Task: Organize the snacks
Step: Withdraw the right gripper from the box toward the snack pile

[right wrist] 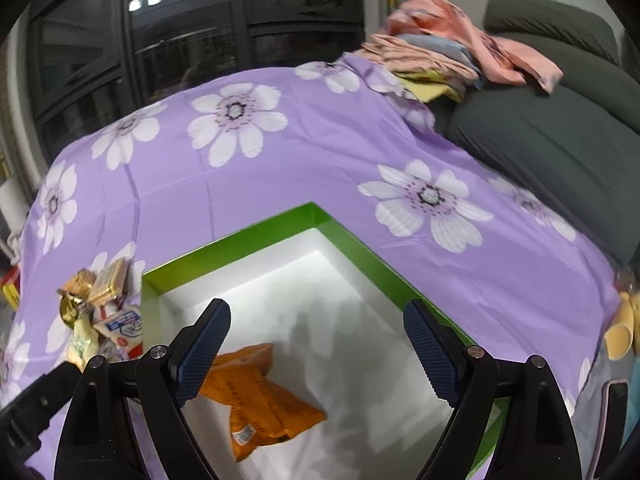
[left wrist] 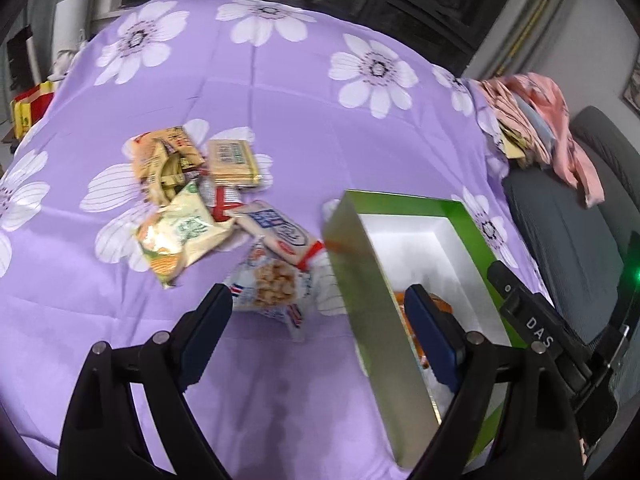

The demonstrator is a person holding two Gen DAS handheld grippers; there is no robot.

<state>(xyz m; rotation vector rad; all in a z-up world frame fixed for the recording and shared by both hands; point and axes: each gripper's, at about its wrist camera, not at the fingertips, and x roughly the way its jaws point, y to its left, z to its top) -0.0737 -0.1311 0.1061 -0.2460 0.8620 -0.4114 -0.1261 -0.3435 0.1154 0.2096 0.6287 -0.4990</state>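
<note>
One snack boxed, the pile waiting beside the green box

Nearest, the right gripper (right wrist: 316,344) is hovering over the green box (right wrist: 236,240) with its jaws spread wide and gripping nothing; just beneath it an orange packet (right wrist: 264,404) is lying flat on the box's white floor, the only snack inside. The left gripper (left wrist: 318,320) is hanging over the box's left wall, jaws likewise released and empty. Just left of the box, a peanut bag (left wrist: 272,288) is lying closest, with the snack pile (left wrist: 192,196) spreading farther out across the purple flowered cloth (left wrist: 280,92). Beyond the box to the right, folded clothes (right wrist: 452,60) are resting on a grey sofa (right wrist: 540,132). By my reckoning the job is barely starting: one packet in, roughly half a dozen remaining outside.
</note>
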